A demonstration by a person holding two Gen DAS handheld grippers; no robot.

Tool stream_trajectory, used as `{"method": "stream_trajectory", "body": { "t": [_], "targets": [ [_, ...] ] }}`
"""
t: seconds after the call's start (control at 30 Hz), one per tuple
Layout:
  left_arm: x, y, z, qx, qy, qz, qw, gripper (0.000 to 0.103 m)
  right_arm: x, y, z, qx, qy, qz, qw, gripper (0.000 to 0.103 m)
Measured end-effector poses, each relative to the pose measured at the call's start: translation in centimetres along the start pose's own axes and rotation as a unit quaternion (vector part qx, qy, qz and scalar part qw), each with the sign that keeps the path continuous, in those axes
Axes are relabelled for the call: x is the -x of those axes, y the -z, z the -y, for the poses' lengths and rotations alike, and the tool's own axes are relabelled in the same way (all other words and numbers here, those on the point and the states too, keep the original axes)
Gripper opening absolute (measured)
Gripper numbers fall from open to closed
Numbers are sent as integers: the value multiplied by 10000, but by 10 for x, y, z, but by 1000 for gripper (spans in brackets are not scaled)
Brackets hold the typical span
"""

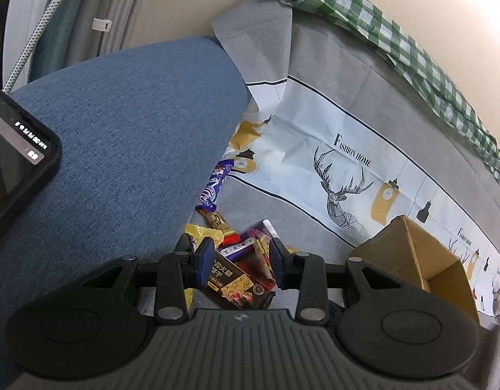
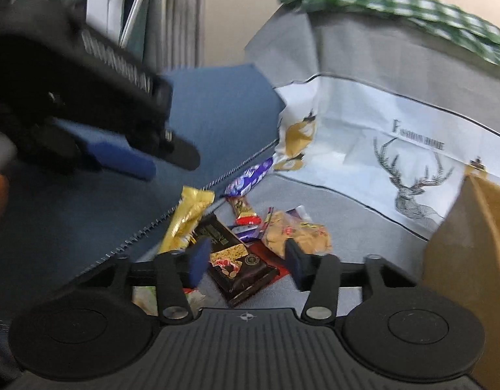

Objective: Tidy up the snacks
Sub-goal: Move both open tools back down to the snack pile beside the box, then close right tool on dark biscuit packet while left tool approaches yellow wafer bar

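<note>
- Nearest the lens in the right wrist view, a dark biscuit packet [image 2: 240, 266] with gold lettering and a picture of crackers and red fruit is seen lying flat between the fingers of the right gripper [image 2: 246, 260]; the jaws stand apart and the pads are not pressed on it.
- The same packet [image 1: 236, 282] is shown in the left wrist view between the blue pads of the left gripper [image 1: 240, 260], whose jaws are likewise parted; whether a pad touches the wrapper cannot be told, as the view is foreshortened.
- Around the packet a loose heap of snacks is spread: a gold-foil bar [image 2: 188, 217], a purple-and-white sachet [image 2: 246, 178], a small red-ended sweet [image 2: 246, 219] and a clear bag of pale brown pieces [image 2: 298, 230], all close together and partly overlapping.
- The heap is laid on a grey tablecloth [image 1: 315, 104] printed with a white band, a line-drawn stag [image 1: 341, 191] and lettering.
- A blue fabric bag [image 1: 119, 149] with a zip edge is draped to the left, covering part of the heap.
- An open cardboard box [image 1: 422, 260] stands to the right, near the snacks.
- A green checked cloth [image 1: 396, 42] is bunched along the far edge, against a pale wall.
- A phone [image 1: 15, 162] is seen at the left margin.
</note>
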State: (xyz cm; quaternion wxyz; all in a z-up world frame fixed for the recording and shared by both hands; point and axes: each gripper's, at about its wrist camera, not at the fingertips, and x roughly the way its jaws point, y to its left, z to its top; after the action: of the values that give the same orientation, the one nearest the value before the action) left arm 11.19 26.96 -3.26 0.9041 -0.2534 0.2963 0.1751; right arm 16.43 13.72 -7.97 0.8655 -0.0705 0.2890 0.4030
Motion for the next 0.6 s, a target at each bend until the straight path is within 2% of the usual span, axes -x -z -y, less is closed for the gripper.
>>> {"method": "stream_trajectory", "body": {
  "t": [0.2,0.37,0.43,0.5,0.53,0.6],
  "targets": [
    [-2,0,2,-89,-11,-16,10000,41,-47,4,-6,234,-66,-332,9992,76],
    [-5,0,2,-175,4,-52,9998,41,-69,7,-1,193,-241,-742,9968,76],
    [-6,-1,2,-184,5,-56,9998,41,-74,9,0,218,-280,-868,9956,70],
    [-7,-1,2,-186,5,-60,9998,41,-73,9,1,243,-320,-878,9953,50],
    [-6,-1,2,-199,3,-60,9998,41,-71,8,1,275,-383,-860,9952,44],
    [-7,-2,1,-221,14,-66,9997,41,-63,7,2,343,-435,-805,9952,39]
  ]
}}
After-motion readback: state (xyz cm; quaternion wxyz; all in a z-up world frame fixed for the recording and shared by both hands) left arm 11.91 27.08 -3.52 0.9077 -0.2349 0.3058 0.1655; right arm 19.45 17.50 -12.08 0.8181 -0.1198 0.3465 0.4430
